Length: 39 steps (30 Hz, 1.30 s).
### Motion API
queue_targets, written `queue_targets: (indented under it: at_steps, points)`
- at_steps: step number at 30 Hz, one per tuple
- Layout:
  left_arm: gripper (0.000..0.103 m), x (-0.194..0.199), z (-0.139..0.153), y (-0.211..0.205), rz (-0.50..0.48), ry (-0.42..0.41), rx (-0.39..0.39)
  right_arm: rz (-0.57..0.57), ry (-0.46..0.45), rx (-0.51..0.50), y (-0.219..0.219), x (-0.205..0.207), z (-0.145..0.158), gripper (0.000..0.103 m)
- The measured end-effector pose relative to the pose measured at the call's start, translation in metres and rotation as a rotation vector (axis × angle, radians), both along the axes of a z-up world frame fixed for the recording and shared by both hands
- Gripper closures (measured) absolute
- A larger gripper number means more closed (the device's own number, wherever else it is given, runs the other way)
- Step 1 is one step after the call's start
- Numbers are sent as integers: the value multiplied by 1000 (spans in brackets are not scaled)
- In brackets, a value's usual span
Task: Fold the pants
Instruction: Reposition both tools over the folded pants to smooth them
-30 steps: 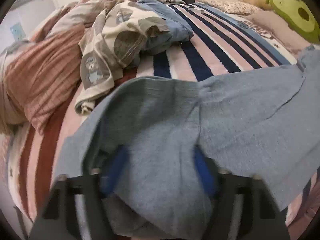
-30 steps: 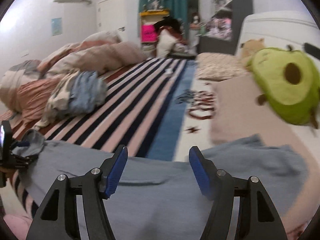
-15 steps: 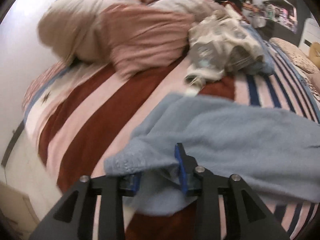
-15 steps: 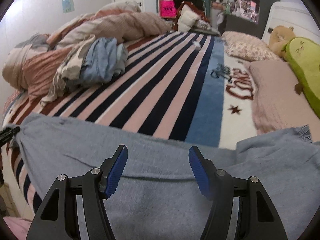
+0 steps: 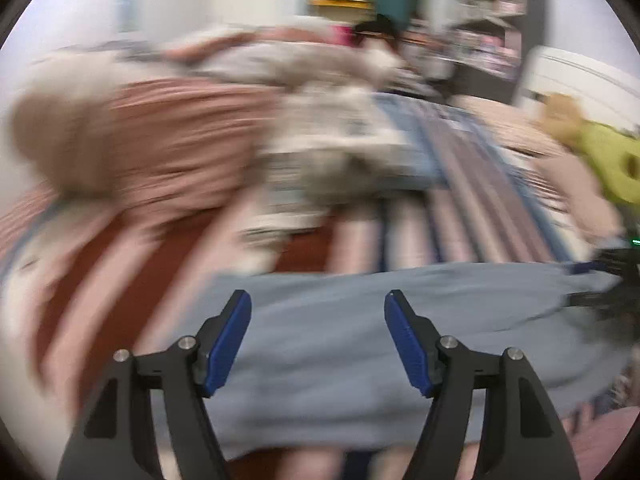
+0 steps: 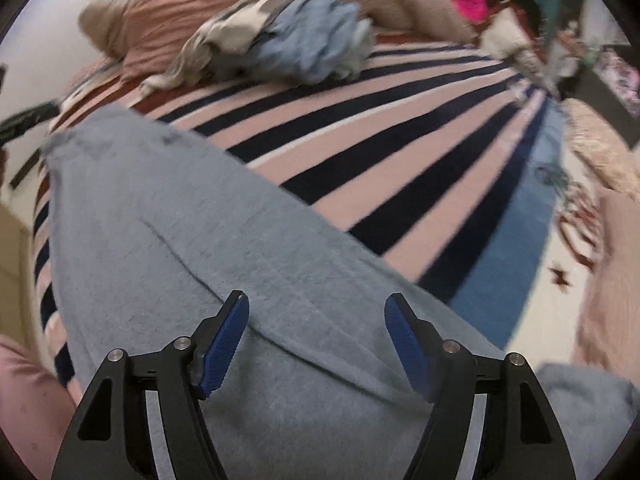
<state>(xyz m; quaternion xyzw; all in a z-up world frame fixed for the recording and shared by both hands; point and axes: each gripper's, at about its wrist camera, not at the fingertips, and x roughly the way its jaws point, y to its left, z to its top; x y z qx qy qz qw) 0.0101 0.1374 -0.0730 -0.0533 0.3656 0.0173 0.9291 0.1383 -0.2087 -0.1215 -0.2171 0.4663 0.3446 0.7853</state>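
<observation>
The grey-blue pants lie spread flat on the striped bed, filling the lower half of both frames. The left hand-held gripper has just been opening; its blue pads now stand wide apart above the cloth with nothing pinched between them. The right hand-held gripper has also just been opening and is likewise spread wide over the pants, gripping nothing. A heap of clothes sits at the upper middle of the right view, well apart from the pants. The left view is heavily blurred.
</observation>
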Motion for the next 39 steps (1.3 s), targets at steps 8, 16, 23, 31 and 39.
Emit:
queue_targets:
  at_steps: [8, 16, 23, 31, 39]
  points:
    - [37, 80, -36, -111, -434, 105, 31, 121, 114, -61, 3, 1, -21, 63]
    - [37, 111, -60, -156, -591, 158, 120, 108, -29, -85, 1, -24, -1, 101]
    - [37, 121, -59, -144, -474, 127, 210, 7, -145, -80, 10, -5, 19, 101]
    - [37, 109, -51, -101, -346, 70, 93, -161, -118, -114, 2, 39, 3, 102]
    - [26, 38, -33, -20, -50, 48, -17, -167, -70, 2, -4, 18, 15, 64]
